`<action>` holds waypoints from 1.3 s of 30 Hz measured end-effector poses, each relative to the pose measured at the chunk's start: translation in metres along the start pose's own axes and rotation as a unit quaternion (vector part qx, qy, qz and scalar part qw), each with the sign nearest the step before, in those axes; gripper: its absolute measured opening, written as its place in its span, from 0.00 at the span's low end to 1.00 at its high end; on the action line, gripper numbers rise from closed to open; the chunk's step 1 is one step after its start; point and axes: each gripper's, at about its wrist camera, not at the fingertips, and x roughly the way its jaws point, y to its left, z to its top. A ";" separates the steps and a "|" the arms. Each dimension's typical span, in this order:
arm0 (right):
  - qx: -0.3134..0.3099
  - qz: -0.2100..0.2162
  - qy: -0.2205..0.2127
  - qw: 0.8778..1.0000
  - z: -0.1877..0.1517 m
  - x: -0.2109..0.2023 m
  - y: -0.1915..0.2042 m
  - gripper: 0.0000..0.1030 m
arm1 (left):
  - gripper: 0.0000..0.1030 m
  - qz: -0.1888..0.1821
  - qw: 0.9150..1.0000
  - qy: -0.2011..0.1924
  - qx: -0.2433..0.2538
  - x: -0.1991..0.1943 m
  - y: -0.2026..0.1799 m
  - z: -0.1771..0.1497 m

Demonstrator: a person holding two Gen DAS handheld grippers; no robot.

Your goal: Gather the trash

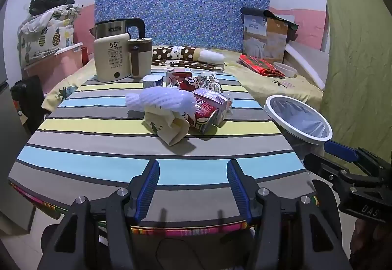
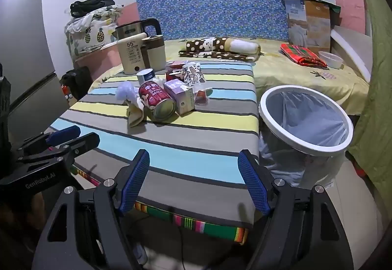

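Observation:
Trash lies in a heap on the striped table (image 1: 98,152): a white foam net (image 1: 159,99), a beige wrapper (image 1: 169,128), a red milk can (image 2: 156,101) on its side, a purple carton (image 2: 180,96), a paper cup (image 2: 193,72), a small white tub (image 2: 145,75) and a clear jelly cup (image 2: 201,96). The white-rimmed bin (image 2: 306,120) with a plastic liner stands at the table's right side. My left gripper (image 1: 193,186) is open and empty over the near table edge. My right gripper (image 2: 194,179) is open and empty, also at the near edge.
A beige kettle unit (image 1: 114,59) and a mug (image 1: 140,56) stand at the table's far left. A bed (image 2: 294,74) with a spotted pillow, a red cloth, a bowl and a box lies behind. A fridge (image 2: 24,49) is at left, a green curtain (image 1: 355,49) at right.

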 end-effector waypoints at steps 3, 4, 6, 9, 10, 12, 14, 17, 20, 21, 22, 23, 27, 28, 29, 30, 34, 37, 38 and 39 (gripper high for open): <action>0.002 0.001 -0.001 1.000 0.000 0.000 0.000 0.74 | 0.55 0.002 1.000 -0.001 0.005 -0.002 0.001 0.000; 0.002 0.000 -0.001 1.000 0.001 0.000 0.000 0.73 | 0.55 0.002 1.000 -0.001 0.006 -0.003 0.001 -0.001; 0.003 0.000 0.000 1.000 0.001 0.001 0.000 0.74 | 0.55 0.004 1.000 0.006 0.003 0.001 -0.003 0.002; -0.001 0.001 -0.005 1.000 0.000 -0.001 0.001 0.74 | 0.55 0.004 1.000 0.004 0.005 0.002 -0.006 0.000; 0.001 0.002 -0.005 1.000 0.000 -0.001 0.001 0.74 | 0.55 0.004 1.000 0.004 0.004 0.002 -0.007 0.000; 0.003 0.002 -0.004 1.000 -0.001 0.000 0.000 0.73 | 0.55 0.003 1.000 0.005 0.004 0.003 -0.009 0.000; 0.001 0.002 -0.005 1.000 -0.001 0.000 0.002 0.74 | 0.55 0.003 1.000 0.006 0.004 0.004 -0.012 -0.001; 0.001 0.002 -0.004 1.000 0.001 -0.001 0.001 0.73 | 0.55 -0.005 1.000 0.011 0.002 0.002 -0.003 0.000; 0.001 0.002 -0.004 1.000 0.000 -0.001 0.002 0.73 | 0.55 -0.005 1.000 0.013 0.002 0.004 -0.003 0.000; 0.001 0.002 -0.004 1.000 0.001 -0.001 0.002 0.74 | 0.55 -0.005 1.000 0.013 0.002 0.004 -0.002 0.000; 0.001 0.002 -0.004 1.000 0.000 -0.002 0.002 0.74 | 0.55 -0.006 1.000 0.014 0.002 0.004 -0.002 0.000; 0.001 0.002 -0.004 1.000 0.000 -0.002 0.002 0.74 | 0.55 -0.006 1.000 0.014 0.002 0.004 -0.003 -0.001; 0.001 0.002 -0.003 1.000 0.000 -0.002 0.002 0.74 | 0.55 -0.006 1.000 0.014 0.001 0.004 -0.002 -0.002; 0.001 0.002 -0.003 1.000 0.000 -0.001 0.001 0.74 | 0.55 -0.005 1.000 0.014 0.002 0.005 -0.002 -0.002; 0.001 0.002 -0.003 1.000 0.001 -0.001 0.001 0.74 | 0.55 -0.005 1.000 0.014 0.002 0.005 -0.002 -0.002; 0.001 0.002 -0.002 1.000 0.002 0.000 0.002 0.73 | 0.55 -0.006 1.000 0.014 0.002 0.004 -0.002 -0.002; 0.001 0.002 0.000 1.000 0.000 0.002 0.002 0.73 | 0.55 -0.006 1.000 0.014 0.001 0.005 -0.002 -0.002; 0.001 0.002 0.001 1.000 0.000 0.003 0.002 0.74 | 0.55 -0.006 1.000 0.015 0.002 0.005 -0.002 -0.002; 0.001 0.002 0.001 1.000 0.000 0.002 0.002 0.74 | 0.55 -0.005 1.000 0.015 0.002 0.005 -0.002 -0.002; 0.001 0.002 0.001 1.000 0.000 0.002 0.002 0.74 | 0.55 -0.005 1.000 0.016 0.002 0.006 -0.003 -0.002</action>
